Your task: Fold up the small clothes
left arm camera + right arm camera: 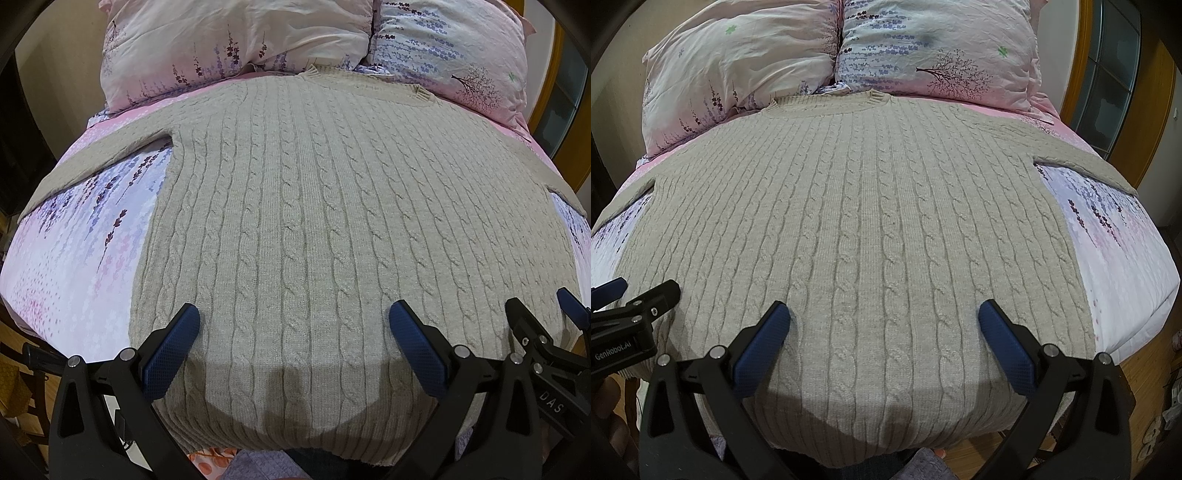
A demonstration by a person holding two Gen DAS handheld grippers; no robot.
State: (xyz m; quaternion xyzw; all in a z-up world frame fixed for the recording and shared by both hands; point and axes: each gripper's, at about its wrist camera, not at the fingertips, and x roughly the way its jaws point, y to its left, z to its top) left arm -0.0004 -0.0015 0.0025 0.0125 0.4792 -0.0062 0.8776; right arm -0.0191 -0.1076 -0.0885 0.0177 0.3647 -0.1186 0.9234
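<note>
Both grippers, left gripper (pixel 293 325) and right gripper (pixel 884 325), hover with jaws spread and empty over the hem of the beige cable-knit sweater (pixel 314 221), which lies flat on the bed, sleeves out, below the pillows (pixel 831 55); no fold made yet, apparently.

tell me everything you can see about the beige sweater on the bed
The beige cable-knit sweater lies spread flat on the floral pink-and-lavender bedsheet, ribbed neckline toward the two floral pillows, hem nearest the cameras. Vertical cable ribs run down the body; the knit looks soft and thick. Both sleeves extend sideways, the left sleeve angled out over the sheet. It is unfolded and mostly smooth. The open left gripper and open right gripper hover over the hem area, gripping nothing.
</note>
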